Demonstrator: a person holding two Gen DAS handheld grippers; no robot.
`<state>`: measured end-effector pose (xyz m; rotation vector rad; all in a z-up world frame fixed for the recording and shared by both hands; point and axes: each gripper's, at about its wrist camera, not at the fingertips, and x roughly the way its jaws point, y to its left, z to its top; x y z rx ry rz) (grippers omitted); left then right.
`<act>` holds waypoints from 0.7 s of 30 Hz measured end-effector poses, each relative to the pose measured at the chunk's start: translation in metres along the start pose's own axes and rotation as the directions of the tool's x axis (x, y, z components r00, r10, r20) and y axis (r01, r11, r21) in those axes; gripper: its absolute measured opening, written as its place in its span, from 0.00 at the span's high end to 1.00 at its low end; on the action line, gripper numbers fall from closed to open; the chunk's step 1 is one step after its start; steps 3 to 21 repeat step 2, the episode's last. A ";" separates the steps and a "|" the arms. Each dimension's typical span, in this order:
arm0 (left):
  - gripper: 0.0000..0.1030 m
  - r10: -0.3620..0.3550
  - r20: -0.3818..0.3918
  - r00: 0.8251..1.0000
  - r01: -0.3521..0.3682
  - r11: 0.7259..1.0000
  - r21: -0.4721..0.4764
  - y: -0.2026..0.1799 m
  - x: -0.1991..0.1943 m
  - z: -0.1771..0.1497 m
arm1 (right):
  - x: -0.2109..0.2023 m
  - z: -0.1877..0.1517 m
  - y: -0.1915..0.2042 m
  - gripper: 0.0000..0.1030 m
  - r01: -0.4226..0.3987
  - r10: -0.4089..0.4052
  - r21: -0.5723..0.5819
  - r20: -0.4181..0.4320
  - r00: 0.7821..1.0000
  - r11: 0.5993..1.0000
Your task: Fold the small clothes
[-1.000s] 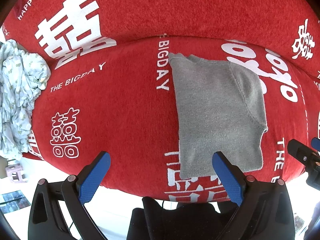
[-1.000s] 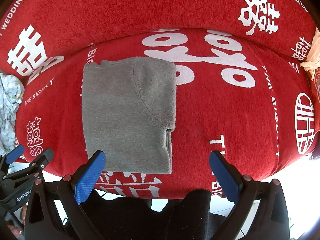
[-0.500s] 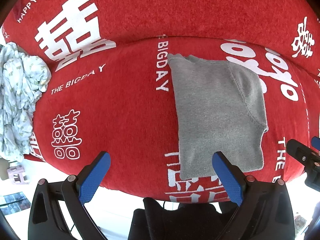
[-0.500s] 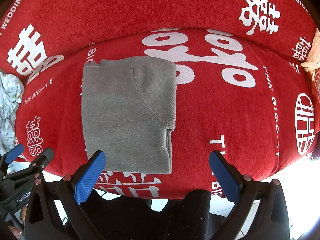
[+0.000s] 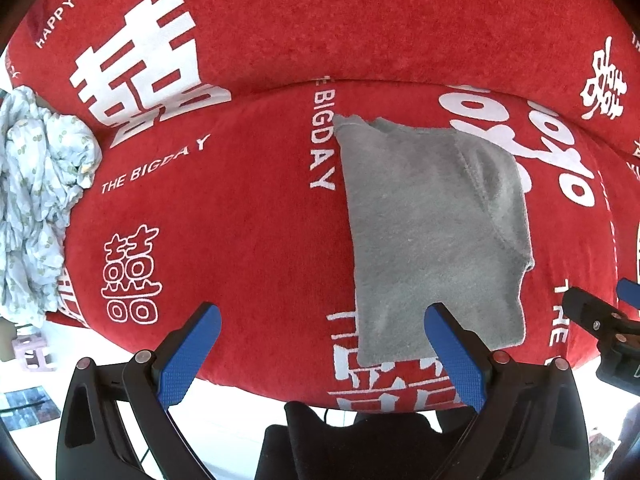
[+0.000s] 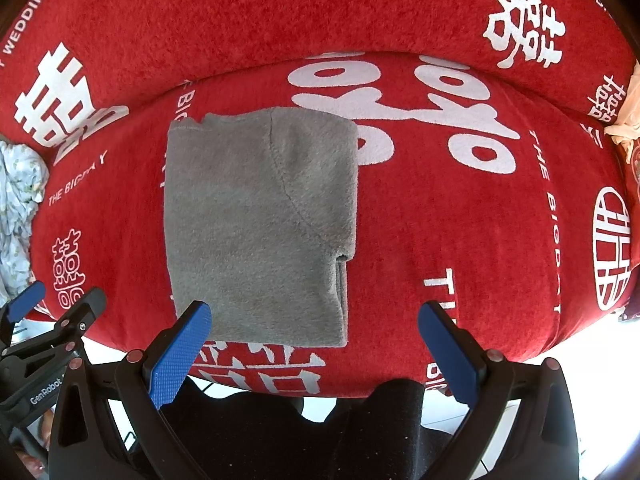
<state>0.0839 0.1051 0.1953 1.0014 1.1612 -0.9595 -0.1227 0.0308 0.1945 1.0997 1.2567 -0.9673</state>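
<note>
Folded grey garment [image 6: 260,220] lay flat centre-left on the red printed sofa seat [image 6: 460,220], crumpled pale patterned cloth [image 5: 36,200] at left edge, left tongs [image 5: 320,344] and right tongs [image 6: 312,340] both spread wide, holding nothing, low in frame.

Both cameras look forward and down over their own jaws at the front edge of a red sofa [image 5: 248,216], from close range.

The left wrist view sits more to the left: the grey garment [image 5: 432,232] lies right of its centre, and a pale crumpled cloth [image 5: 36,200] fills its left edge. The right gripper [image 5: 600,320] shows at its right border.

The right wrist view sits more to the right: the grey garment [image 6: 260,224] lies left of centre, and the left gripper [image 6: 44,320] shows at its lower left.

Both views share the garment, the seat around it and the pale cloth [image 6: 18,200].
</note>
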 end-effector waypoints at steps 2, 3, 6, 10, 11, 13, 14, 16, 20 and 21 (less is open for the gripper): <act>0.01 0.001 -0.004 1.000 -0.001 1.000 0.002 0.000 0.001 0.001 | 0.000 0.001 -0.001 0.00 0.000 0.000 0.000 0.001 1.000 1.000; 0.01 0.001 -0.004 1.000 -0.001 1.000 0.002 0.000 0.001 0.001 | 0.000 0.001 -0.001 0.00 0.000 0.000 0.000 0.001 1.000 1.000; 0.01 0.001 -0.004 1.000 -0.001 1.000 0.002 0.000 0.001 0.001 | 0.000 0.001 -0.001 0.00 0.000 0.000 0.000 0.001 1.000 1.000; 0.01 0.001 -0.004 1.000 -0.001 1.000 0.002 0.000 0.001 0.001 | 0.000 0.001 -0.001 0.00 0.000 0.000 0.000 0.001 1.000 1.000; 0.01 0.001 -0.004 1.000 -0.001 1.000 0.002 0.000 0.001 0.001 | 0.000 0.001 -0.001 0.00 0.000 0.000 0.000 0.001 1.000 1.000; 0.01 0.001 -0.004 1.000 -0.001 1.000 0.002 0.000 0.001 0.001 | 0.000 0.001 -0.001 0.00 0.000 0.000 0.000 0.001 1.000 1.000; 0.01 0.001 -0.004 1.000 -0.001 1.000 0.002 0.000 0.001 0.001 | 0.000 0.001 -0.001 0.00 0.000 0.000 0.000 0.001 1.000 1.000; 0.01 0.001 -0.004 1.000 -0.001 1.000 0.002 0.000 0.001 0.001 | 0.000 0.001 -0.001 0.00 0.000 0.000 0.000 0.001 1.000 1.000; 0.01 0.001 -0.004 1.000 -0.001 1.000 0.002 0.000 0.001 0.001 | 0.000 0.001 -0.001 0.00 0.000 0.000 0.000 0.001 1.000 1.000; 0.01 0.001 -0.004 1.000 -0.001 1.000 0.002 0.000 0.001 0.001 | 0.000 0.001 -0.001 0.00 0.000 0.000 0.000 0.001 1.000 1.000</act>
